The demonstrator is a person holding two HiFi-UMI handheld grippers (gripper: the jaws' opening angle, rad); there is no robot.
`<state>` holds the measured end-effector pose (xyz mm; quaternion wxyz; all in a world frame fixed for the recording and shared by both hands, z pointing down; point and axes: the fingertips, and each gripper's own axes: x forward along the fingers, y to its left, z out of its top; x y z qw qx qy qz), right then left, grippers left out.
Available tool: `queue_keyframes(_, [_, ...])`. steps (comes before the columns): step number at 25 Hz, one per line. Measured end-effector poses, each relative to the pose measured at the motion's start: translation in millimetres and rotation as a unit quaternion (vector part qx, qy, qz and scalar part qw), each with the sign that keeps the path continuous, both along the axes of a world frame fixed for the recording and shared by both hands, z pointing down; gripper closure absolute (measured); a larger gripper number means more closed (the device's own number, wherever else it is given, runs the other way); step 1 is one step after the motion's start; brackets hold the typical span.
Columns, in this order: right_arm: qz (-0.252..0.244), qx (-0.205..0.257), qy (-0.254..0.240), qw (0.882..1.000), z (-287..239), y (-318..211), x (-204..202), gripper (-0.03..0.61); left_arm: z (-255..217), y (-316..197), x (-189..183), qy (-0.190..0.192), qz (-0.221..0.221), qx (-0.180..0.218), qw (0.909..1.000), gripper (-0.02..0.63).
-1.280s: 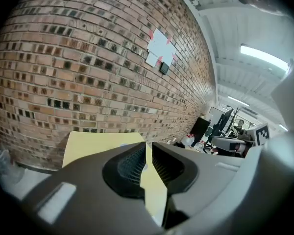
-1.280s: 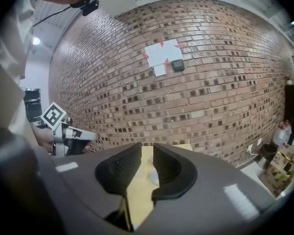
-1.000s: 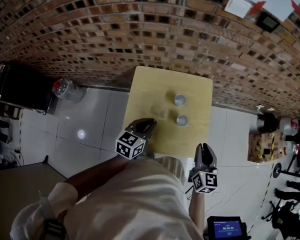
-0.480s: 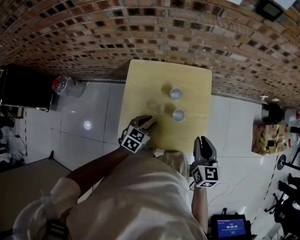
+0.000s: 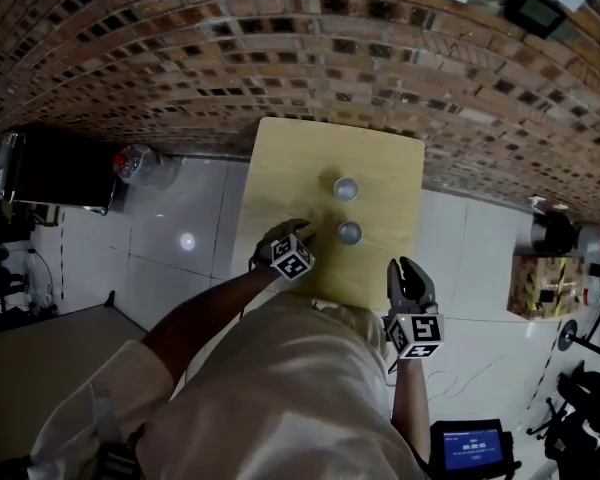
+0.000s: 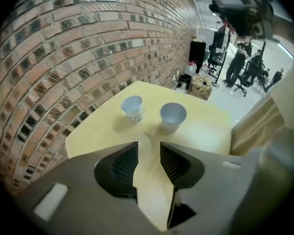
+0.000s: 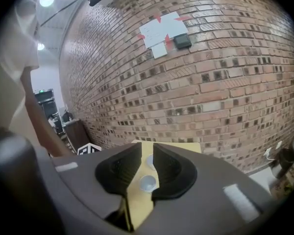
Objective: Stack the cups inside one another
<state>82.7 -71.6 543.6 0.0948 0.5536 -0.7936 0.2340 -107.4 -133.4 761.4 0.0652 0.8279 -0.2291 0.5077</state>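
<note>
Hovering over the desk's point(image 5: 280, 168) near edge, the left tongs point(image 6: 148, 148) had just been opening, with nothing between them. The right tongs point(image 7: 147, 151) stood apart too (empty, off the near corner). The far cup point(image 5: 346, 188) and near cup point(image 5: 350, 232) stood upright mid-desk, unstacked.

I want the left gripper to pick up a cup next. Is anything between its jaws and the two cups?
Nothing visible. Only bare table lies between the left gripper and the nearer cup or the cup by the wall. Its jaws have just been opening, with nothing between them. Both cups stand upright and apart.
</note>
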Motion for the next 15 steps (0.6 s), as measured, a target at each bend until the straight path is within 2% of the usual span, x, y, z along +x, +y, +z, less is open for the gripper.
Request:
queue_keyframes(3, [-0.007,-0.005,-0.002,1.000,4.1,-8.1,-0.5,0.511,26.1,1.5,-4.6,-0.055,0.038,0.007,0.9978,0.453])
queue_keyframes(6, [-0.016,-0.006,-0.004,1.000,4.7,-12.9,-5.4,0.511,38.9,2.7,-5.5,-0.090,0.072,0.015,0.9932,0.454])
queue_keyframes(10, [-0.023,-0.015,-0.005,1.000,8.9,-10.9,-8.3,0.511,51.1,2.1,-3.2,-0.120,0.101,0.027,0.9872,0.462])
queue_keyframes(15, [-0.022,-0.027,0.001,0.999,13.0,-4.6,-4.2,0.511,61.4,-0.5,-4.8,-0.138,0.102,0.029,0.9848,0.492])
